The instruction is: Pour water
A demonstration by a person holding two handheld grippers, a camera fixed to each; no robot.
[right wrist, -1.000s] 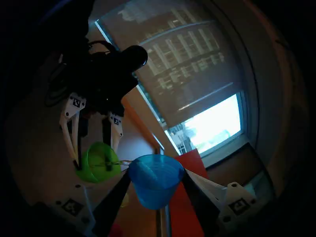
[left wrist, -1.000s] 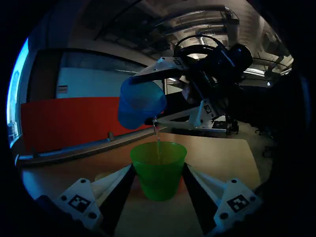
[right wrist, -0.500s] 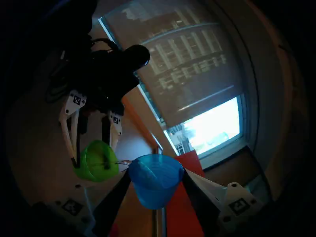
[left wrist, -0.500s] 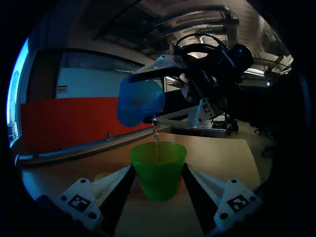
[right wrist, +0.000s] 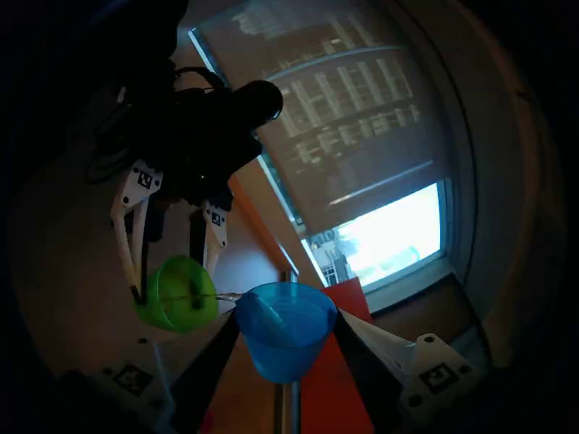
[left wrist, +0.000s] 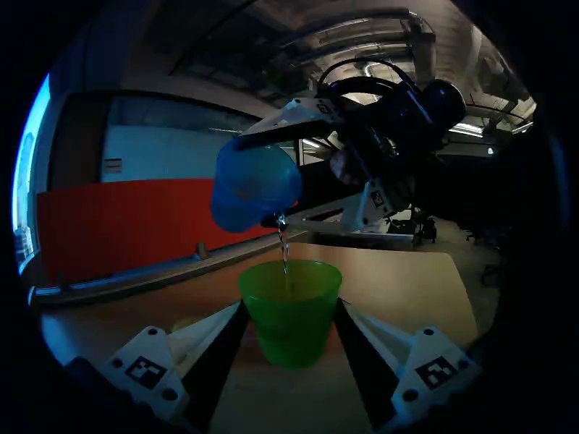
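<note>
A green cup [left wrist: 291, 309] stands upright just above the wooden table [left wrist: 405, 289], and my left gripper [left wrist: 291, 325] is shut on its sides. Above it hangs a blue cup [left wrist: 253, 184], tipped over hard, with a thin stream of water [left wrist: 284, 249] falling from its rim into the green cup. The right gripper [left wrist: 282, 177] holds that blue cup from the right. In the right gripper view, my right gripper [right wrist: 286, 340] is shut on the blue cup [right wrist: 285, 329], and the green cup [right wrist: 177, 295] sits to its left in the other gripper [right wrist: 172, 286].
A red wall panel [left wrist: 130, 217] and a metal rail [left wrist: 145, 271] run behind the table. A bright window [right wrist: 391, 235] with a lowered blind [right wrist: 340, 123] is in the right gripper view. The room is dim.
The blue cup has tipped slightly further and shifted a little left; the water stream keeps running. The green cup stays where it was.
</note>
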